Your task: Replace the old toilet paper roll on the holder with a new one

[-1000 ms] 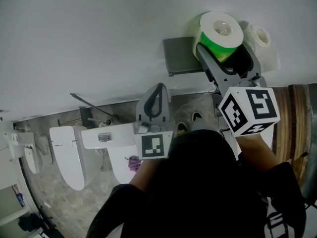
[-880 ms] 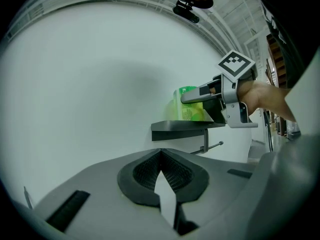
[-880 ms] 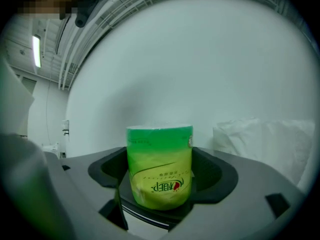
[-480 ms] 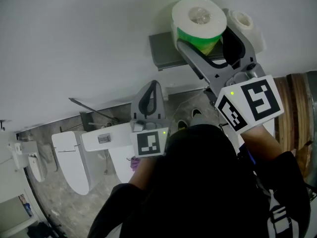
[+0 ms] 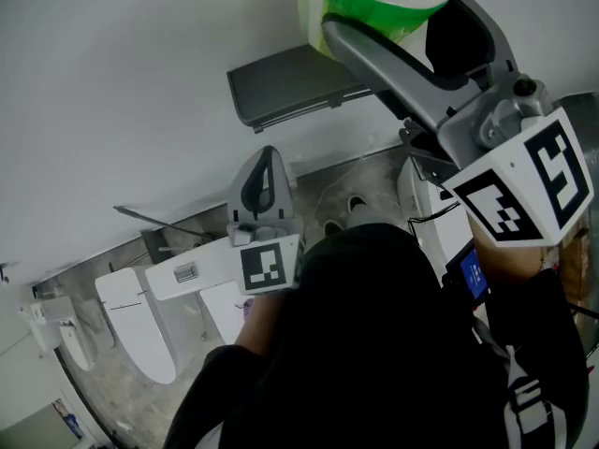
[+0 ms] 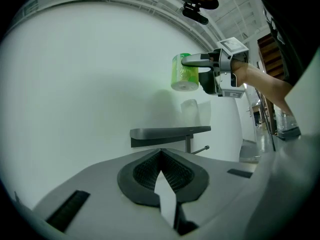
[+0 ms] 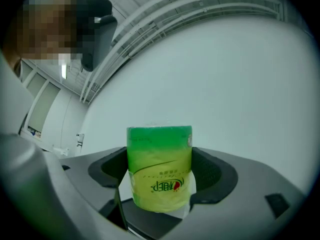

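My right gripper [image 5: 401, 19] is shut on a new toilet paper roll in a green wrapper [image 5: 363, 7], held high in front of the white wall, above and right of the grey holder shelf [image 5: 285, 84]. The right gripper view shows that roll [image 7: 160, 170] upright between the jaws. In the left gripper view the roll [image 6: 183, 73] hangs above the shelf [image 6: 170, 132], where a pale white roll [image 6: 191, 111] stands. A thin rod [image 6: 200, 150] sticks out below the shelf. My left gripper [image 5: 265, 162] is shut and empty, low and left of the shelf.
A white toilet [image 5: 140, 325] with its tank [image 5: 192, 271] stands at lower left on the grey tiled floor [image 5: 112, 400]. The person's shoes [image 5: 356, 204] show under the holder. A wooden edge [image 5: 585, 279] is at far right.
The right gripper has lifted the green roll up and away from the shelf, closer to the head camera. The white roll beside it has left the head view. The left gripper stayed low.
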Available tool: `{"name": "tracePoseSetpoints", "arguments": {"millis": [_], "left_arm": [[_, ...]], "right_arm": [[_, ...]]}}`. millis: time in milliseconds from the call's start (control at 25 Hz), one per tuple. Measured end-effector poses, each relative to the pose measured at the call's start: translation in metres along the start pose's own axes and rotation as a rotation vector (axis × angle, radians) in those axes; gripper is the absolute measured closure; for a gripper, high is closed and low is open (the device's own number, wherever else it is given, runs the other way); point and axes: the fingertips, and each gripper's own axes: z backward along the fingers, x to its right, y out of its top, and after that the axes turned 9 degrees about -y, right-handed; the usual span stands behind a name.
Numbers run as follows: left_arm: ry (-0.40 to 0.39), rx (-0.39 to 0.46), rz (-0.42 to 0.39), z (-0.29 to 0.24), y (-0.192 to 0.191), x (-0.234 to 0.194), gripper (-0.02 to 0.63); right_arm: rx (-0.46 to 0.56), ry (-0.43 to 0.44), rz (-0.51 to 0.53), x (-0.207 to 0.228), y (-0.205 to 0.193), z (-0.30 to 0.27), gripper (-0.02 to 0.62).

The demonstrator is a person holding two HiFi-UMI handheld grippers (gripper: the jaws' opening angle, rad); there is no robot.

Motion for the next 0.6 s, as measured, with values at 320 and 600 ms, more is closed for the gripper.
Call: {"name": "tracePoseSetpoints", "arguments": {"millis": [320,600], "left_arm": [[-0.044,0.006,-0.009,-0.018,0.007,0.018,0.592],[-0.068,0.0,-0.008,-0.027,0.004,0.022,0.592]], "right_arm": [[0.092,-0.127,0.124,0.065,0.057,0.031,0.218],[0.039,-0.298,0.234,0.131,0.046,0.063,0.218]]}}
